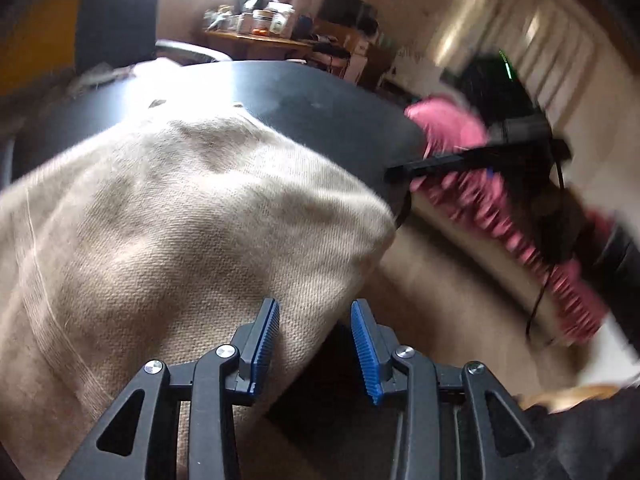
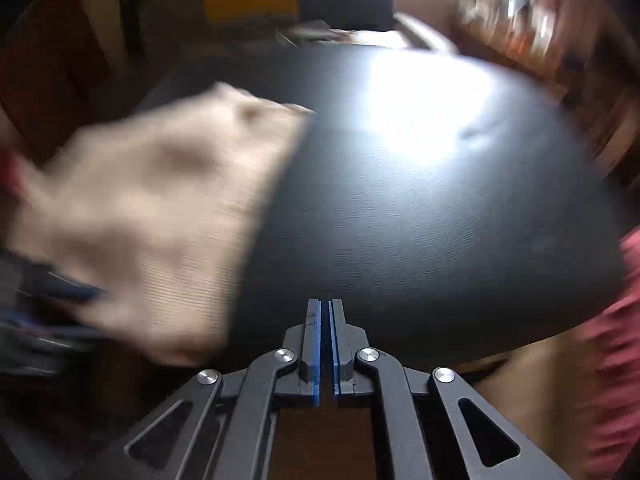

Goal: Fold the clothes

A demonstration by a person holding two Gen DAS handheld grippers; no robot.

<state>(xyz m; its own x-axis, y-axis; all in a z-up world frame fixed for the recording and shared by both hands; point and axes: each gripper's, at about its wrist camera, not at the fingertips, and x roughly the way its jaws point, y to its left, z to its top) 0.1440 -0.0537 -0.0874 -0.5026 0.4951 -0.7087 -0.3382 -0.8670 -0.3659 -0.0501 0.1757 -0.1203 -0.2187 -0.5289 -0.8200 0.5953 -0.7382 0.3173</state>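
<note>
Plainly, the folding is at an early stage. A beige knit garment point(image 1: 172, 216) lies draped over the near left part of the round black table point(image 1: 320, 112), one edge hanging off the rim toward the floor. It looks rumpled and loosely spread — no crisp crease or squared stack shows in either view, though blur hides finer detail.

The left gripper point(image 1: 315, 344) hovers at the garment's hanging edge with its jaws apart; the cloth's hem sits just beside the blue pad of the left finger, but nothing is pinched between the pads. The right gripper point(image 2: 325, 344) is over the bare dark half of the table point(image 2: 420, 220), its jaws nearly together with only a thin slit between them and nothing held. The garment point(image 2: 152, 216) lies well to its left.

By my judgement, almost everything remains: catching an edge, smoothing the cloth flat, then the folds themselves.
</note>
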